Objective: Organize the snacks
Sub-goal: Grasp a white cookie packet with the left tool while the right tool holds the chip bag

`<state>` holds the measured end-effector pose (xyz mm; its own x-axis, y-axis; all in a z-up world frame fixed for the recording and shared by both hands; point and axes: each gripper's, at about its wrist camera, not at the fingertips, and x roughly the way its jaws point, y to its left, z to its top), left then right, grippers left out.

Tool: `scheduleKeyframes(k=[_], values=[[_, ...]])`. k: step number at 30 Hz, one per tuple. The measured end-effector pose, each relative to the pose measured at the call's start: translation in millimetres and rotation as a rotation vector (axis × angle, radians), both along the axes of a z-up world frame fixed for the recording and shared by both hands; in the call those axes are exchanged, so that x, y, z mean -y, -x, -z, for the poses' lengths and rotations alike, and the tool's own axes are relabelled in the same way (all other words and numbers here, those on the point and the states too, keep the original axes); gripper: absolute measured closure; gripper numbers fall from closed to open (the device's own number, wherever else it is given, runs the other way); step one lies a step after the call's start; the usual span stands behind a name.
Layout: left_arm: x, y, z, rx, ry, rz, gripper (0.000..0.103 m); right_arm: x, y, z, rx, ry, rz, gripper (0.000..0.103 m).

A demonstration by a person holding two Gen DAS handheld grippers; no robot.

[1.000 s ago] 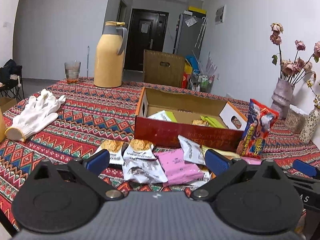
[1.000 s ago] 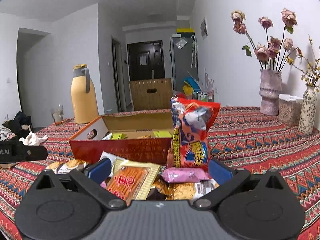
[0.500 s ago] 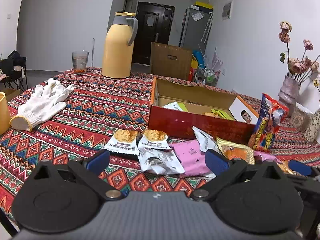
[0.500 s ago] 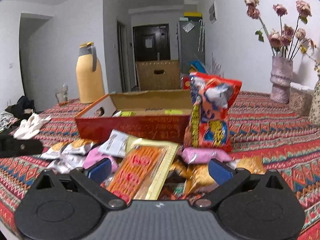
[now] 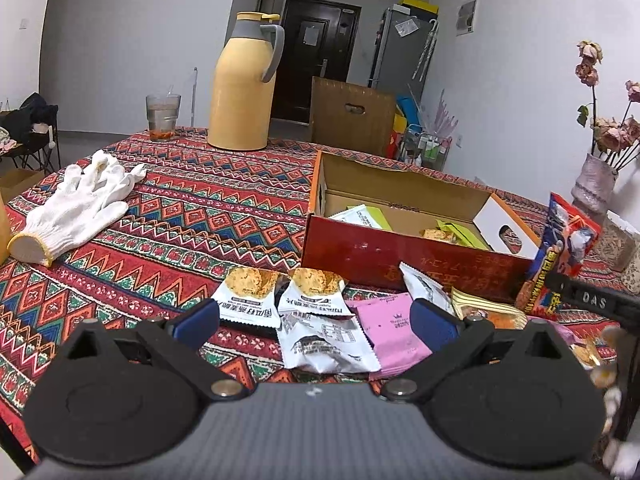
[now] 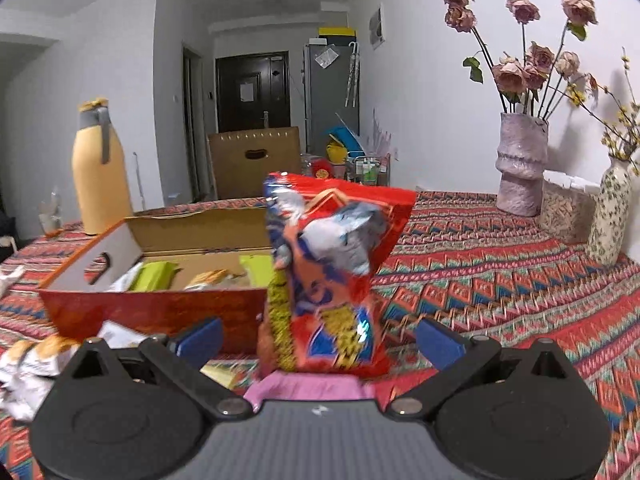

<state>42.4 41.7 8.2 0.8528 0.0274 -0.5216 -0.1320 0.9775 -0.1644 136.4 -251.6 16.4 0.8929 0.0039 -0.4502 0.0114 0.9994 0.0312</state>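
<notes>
Both grippers gape wide, empty: the left gripper (image 5: 314,320) over white and pink snack packets (image 5: 320,334), the right gripper (image 6: 318,334) facing an upright red chip bag (image 6: 328,276). Beyond, the open red box (image 5: 404,256) holds green packets (image 6: 156,274).

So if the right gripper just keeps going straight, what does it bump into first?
Most likely the upright red chip bag. It stands right between the open fingers of the right gripper, in front of the red cardboard box. A pink packet lies lower and nearer, so depth is a bit uncertain.
</notes>
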Motion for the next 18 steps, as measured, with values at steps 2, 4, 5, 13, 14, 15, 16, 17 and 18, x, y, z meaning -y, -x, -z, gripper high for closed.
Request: scheduleKeyframes(k=[2, 4, 5, 13, 14, 15, 16, 17, 18], values=[[0.8, -3.9, 1.0, -0.008, -0.002, -0.008, 0.000, 2.4, -13.1, 1.4, -0.011, -0.002, 0.003, 0.000], [2.2, -6.4, 0.9, -0.009, -0.008, -0.011, 0.000, 4.2, -24.8, 3.3, -0.026, -0.002, 0.008, 0.000], [2.9, -7.1, 0.8, -0.008, -0.010, -0.012, 0.000, 4.7, -28.3, 3.8, -0.029, -0.001, 0.007, 0.000], [9.0, -12.4, 0.4, -0.005, -0.008, 0.004, 0.000, 0.5, -45.0, 10.7, -0.048, 0.008, -0.035, 0.005], [9.4, -12.5, 0.3, -0.005, -0.010, 0.005, 0.000, 0.9, -46.0, 11.3, -0.050, 0.003, -0.042, 0.009], [9.6, -12.5, 0.3, -0.006, -0.012, 0.004, 0.000, 0.7, -46.5, 12.1, -0.052, -0.002, -0.048, 0.014], [9.5, -12.7, 0.2, -0.006, -0.013, 0.002, 0.000, 1.1, -47.3, 13.0, -0.055, -0.006, -0.051, 0.016], [9.4, -12.9, 0.3, -0.007, -0.013, 0.000, 0.000, 1.5, -47.8, 13.7, -0.057, -0.010, -0.054, 0.020], [9.1, -13.1, 0.0, -0.007, -0.013, -0.002, 0.000, 2.1, -48.0, 14.0, -0.059, -0.013, -0.056, 0.023]])
